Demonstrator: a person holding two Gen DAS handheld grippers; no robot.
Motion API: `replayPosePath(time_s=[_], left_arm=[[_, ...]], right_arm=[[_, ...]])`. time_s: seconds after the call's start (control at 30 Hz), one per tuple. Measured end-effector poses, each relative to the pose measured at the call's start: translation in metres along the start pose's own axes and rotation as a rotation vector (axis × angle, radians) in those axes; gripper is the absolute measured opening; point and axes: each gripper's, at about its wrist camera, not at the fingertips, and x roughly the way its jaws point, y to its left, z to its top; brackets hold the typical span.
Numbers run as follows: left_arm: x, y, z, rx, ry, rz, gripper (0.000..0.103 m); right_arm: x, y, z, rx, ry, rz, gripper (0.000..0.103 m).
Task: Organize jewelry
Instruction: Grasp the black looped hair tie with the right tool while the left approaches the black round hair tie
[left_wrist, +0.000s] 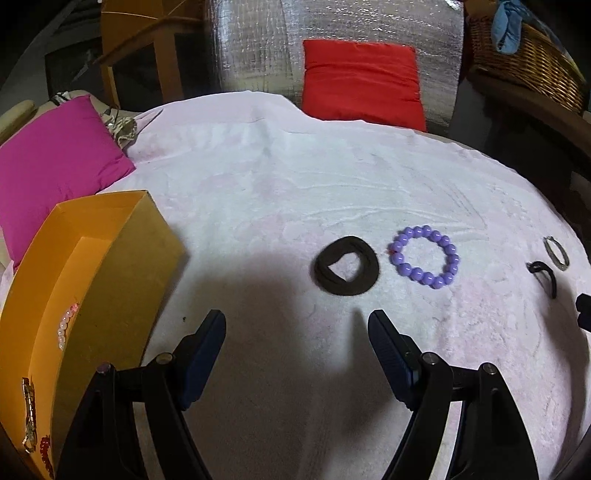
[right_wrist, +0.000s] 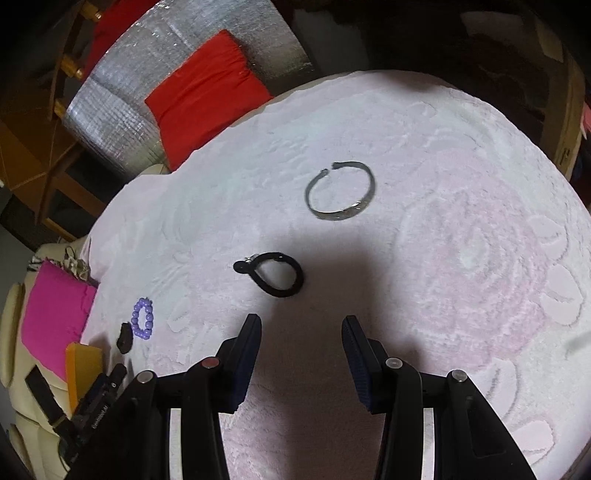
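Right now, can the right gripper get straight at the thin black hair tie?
Probably yes. The right gripper has open, empty jaws, and the thin black hair tie lies flat on the pink towel just ahead, with nothing between. The silver bangle lies farther off, apart.

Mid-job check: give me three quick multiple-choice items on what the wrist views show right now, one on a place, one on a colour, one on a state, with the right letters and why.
1. In the left wrist view, what lies just left of the beaded bracelet?
A. the dark hair band
B. a metal bangle
C. a red cushion

2. What colour are the bracelet's beads?
A. green
B. purple
C. white

3. How do the right gripper jaws stand?
A. clamped on the black hair tie
B. clamped on the bangle
C. apart, with nothing between them

Answers:
1 A: the dark band lies on the white cover next to the beads, on their left.
2 B: every bead reads purple.
3 C: the black hair tie and the metal bangle both lie ahead of the fingertips, untouched.
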Motion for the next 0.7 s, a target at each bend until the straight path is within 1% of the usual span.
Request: replayPosePath(time_s=[0.13,0.27,0.43,0.7], left_arm=[[0.007,0.000,0.003,-0.001,-0.005,0.024,0.080],[0.013,0.002,0.007,-0.005,-0.006,0.019,0.080],[0.022,0.001,0.012,-0.020,0.005,-0.010,0.080],[0.026,-0.008,0.016,-0.016,0.007,-0.033,0.080]], right_arm=[[0.012,0.012,0.002,-0.043,-0.009,-0.032,0.051],[0.020,0.019,0.005,-0.076,-0.035,-0.078,0.057],[0.027,0.025,0.008,-0.105,-0.049,-0.114,0.058],[0.040,0.029,0.018,-0.118,-0.090,-0.130,0.058]])
